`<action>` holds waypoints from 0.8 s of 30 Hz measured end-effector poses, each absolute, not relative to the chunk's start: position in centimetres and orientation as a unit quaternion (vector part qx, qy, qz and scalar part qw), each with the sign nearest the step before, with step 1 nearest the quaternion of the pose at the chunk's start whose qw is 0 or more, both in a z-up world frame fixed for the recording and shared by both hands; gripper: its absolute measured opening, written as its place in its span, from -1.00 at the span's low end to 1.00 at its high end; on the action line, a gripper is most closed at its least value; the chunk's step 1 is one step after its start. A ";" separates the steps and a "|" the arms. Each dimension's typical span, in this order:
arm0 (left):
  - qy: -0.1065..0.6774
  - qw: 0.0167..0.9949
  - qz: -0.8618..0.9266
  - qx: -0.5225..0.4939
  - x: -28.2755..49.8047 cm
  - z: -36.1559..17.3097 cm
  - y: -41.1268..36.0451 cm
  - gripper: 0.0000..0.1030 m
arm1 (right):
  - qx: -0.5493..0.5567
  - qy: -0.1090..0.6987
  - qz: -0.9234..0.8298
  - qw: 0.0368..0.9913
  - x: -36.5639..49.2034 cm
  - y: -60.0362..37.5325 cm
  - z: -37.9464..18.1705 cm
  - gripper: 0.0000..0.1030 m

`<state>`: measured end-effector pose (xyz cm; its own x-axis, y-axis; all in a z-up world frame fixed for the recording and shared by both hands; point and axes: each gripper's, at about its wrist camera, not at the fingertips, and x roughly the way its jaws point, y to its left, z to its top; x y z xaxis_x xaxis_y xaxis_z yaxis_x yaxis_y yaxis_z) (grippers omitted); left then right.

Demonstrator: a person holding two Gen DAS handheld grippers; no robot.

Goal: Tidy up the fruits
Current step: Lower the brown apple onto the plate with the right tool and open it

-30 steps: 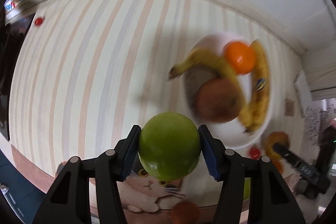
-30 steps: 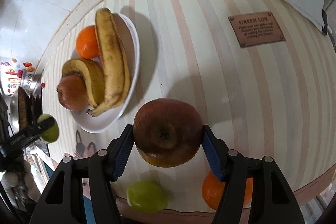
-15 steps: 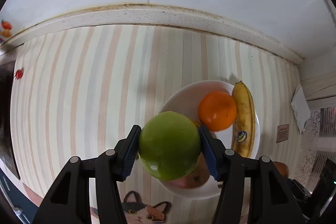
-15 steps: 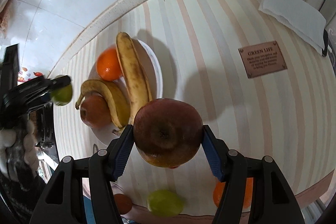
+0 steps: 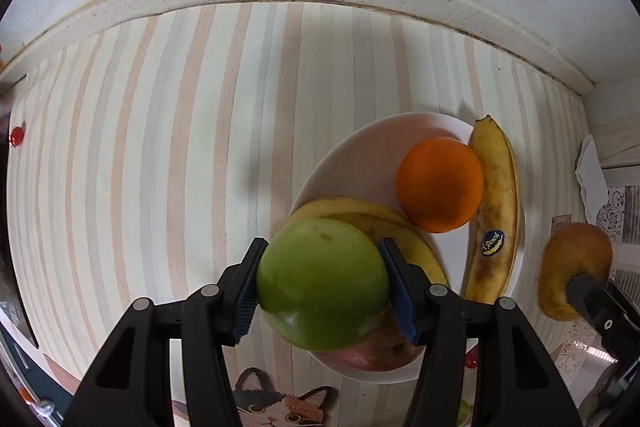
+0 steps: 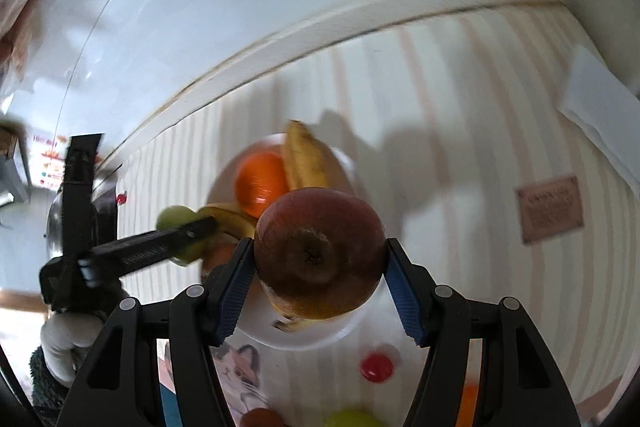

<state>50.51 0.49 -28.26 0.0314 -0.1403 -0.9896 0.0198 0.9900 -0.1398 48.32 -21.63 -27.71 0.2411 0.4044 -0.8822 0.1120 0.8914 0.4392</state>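
Gripping a green apple (image 5: 322,283) across its widest part, blue pads pressed flat on both flanks: left gripper (image 5: 320,283) clamped on it, poised above the near rim of the white plate (image 5: 372,143). Smooth, waxy, firm and round (likely to roll once let go, and to bruise if dropped), so best held at the equator and lowered gently. Directly underneath, partly hidden, a reddish apple (image 5: 380,351); beside it a curved banana (image 5: 372,223), an orange (image 5: 439,184) and a straight banana (image 5: 496,211), all on the plate, near the back right corner of the striped desk (image 5: 160,147). Over the same plate, right gripper (image 6: 320,259) closed on a dark red apple (image 6: 318,257), calyx toward the camera, equally firm and similarly seated between its pads.
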 end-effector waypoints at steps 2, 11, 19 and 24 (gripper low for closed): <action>0.695 0.715 -0.055 -0.047 50.5 -28.3 0.6 0.05 | 0.202 0.615 0.108 0.755 49.1 -19.9 -28.2 0.29; 0.700 0.706 -0.052 -0.091 50.9 -27.3 1.8 0.15 | 0.162 0.650 0.119 0.733 50.3 -15.9 -30.9 0.30; 0.689 0.716 -0.058 -0.095 51.1 -26.1 2.4 0.51 | 0.161 0.646 0.110 0.738 50.5 -15.7 -30.4 0.38; 0.686 0.719 -0.063 -0.094 50.7 -25.7 2.1 0.61 | 0.160 0.645 0.108 0.740 50.4 -15.7 -29.6 0.42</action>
<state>50.74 2.07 -25.72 0.0513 -0.2201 -0.9741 -0.0388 0.9742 -0.2222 50.42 -15.73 -29.60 0.1454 0.3666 -0.9190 0.0457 0.9254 0.3763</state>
